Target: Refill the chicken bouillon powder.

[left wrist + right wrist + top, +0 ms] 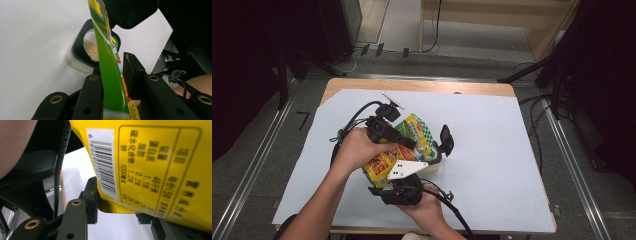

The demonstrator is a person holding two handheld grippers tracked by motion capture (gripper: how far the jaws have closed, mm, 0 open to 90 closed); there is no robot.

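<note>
- Both tongs closed on 1 bag: left tongs [409,141] pinching the upper edge of the bag [404,147], seen edge-on between the black jaws in the left gripper view [110,82]; right tongs [409,172] gripping the lower yellow end, barcode side up close in the right gripper view [150,170].
- Bag held up above the white sheet [492,150], near the middle of the table [422,85], tilted with the mouth toward the container [434,160].
- Handling, as a judgement: thin printed foil, soft and bending easily, rather slippery, probably light; contents loose inside, so weight likely to shift when tilted.
- Best places to hold: flat sealed edges at top and bottom, where the foil is stiffer and does not bulge; middle of the bag too puffy and likely to slide out.
- Squeezing hard in the middle probably pushes contents out too fast.
- Container: 1 clear square box with a black rim [82,53], standing on the white sheet just under the bag, round opening uncovered.
- Inside the container: pale brown grainy powder or crumbs [90,48], filling only part of it.
- Black lid [446,139] standing just beside the container, hinged or loose cannot be told.
</note>
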